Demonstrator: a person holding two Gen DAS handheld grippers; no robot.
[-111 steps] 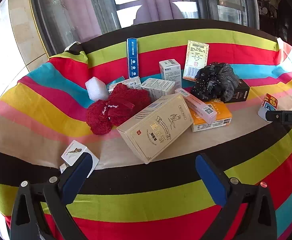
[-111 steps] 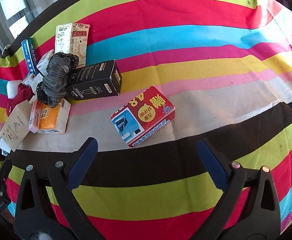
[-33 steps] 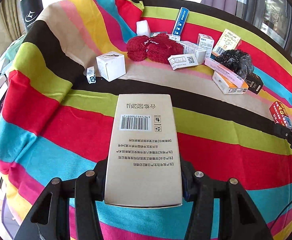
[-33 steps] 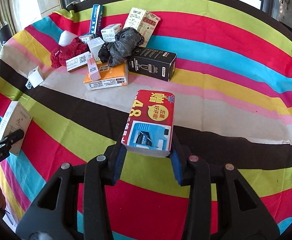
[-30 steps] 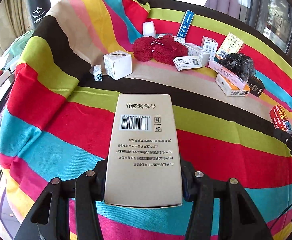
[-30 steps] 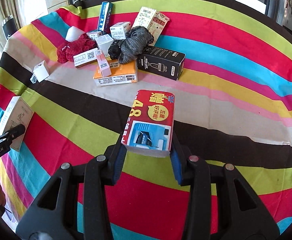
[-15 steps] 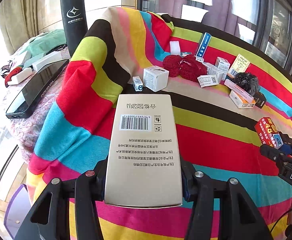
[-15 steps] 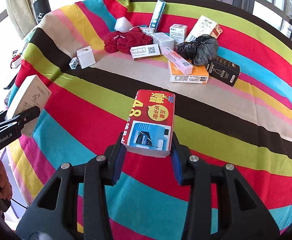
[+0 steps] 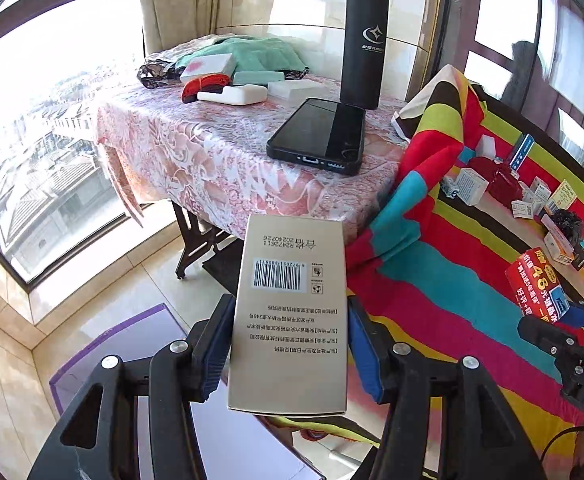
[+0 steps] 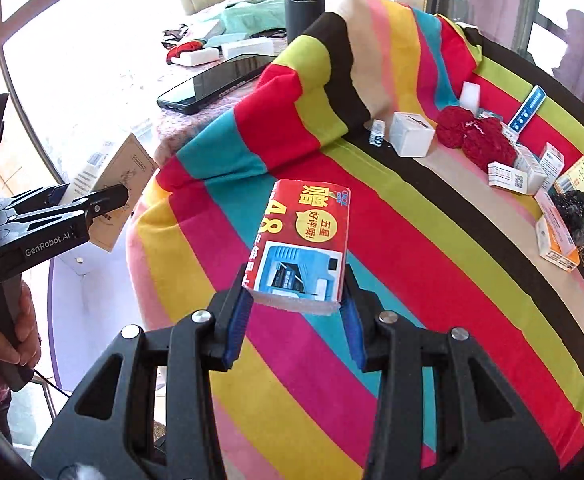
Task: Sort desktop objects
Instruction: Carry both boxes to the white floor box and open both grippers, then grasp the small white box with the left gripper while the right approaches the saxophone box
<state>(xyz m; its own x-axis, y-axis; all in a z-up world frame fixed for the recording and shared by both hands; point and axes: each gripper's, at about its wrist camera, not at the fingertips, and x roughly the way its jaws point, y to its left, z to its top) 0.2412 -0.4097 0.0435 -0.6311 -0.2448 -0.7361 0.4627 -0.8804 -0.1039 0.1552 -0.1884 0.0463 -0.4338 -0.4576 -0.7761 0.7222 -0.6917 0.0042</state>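
My left gripper (image 9: 288, 344) is shut on a tall beige carton (image 9: 290, 312) with a barcode, held off the striped table's left side, above the floor and a purple-edged bin (image 9: 132, 344). It also shows in the right wrist view (image 10: 92, 208) with the carton (image 10: 120, 184). My right gripper (image 10: 293, 316) is shut on a red and blue packet (image 10: 303, 236), held above the striped cloth (image 10: 431, 280). The packet also shows in the left wrist view (image 9: 539, 284). Several small boxes, red cloth pieces (image 10: 475, 136) and a black scrunchie (image 10: 579, 212) remain on the table.
A side table with a floral cloth (image 9: 196, 152) stands to the left, carrying a black phone (image 9: 319, 132), a black flask (image 9: 363, 44), white blocks and folded cloths. Windows ring the room. A tiled floor (image 9: 4, 360) lies below.
Both grippers have swung left, away from the pile, each still holding its item. The left one with the carton has left the striped table and now hangs over the floor and bin.
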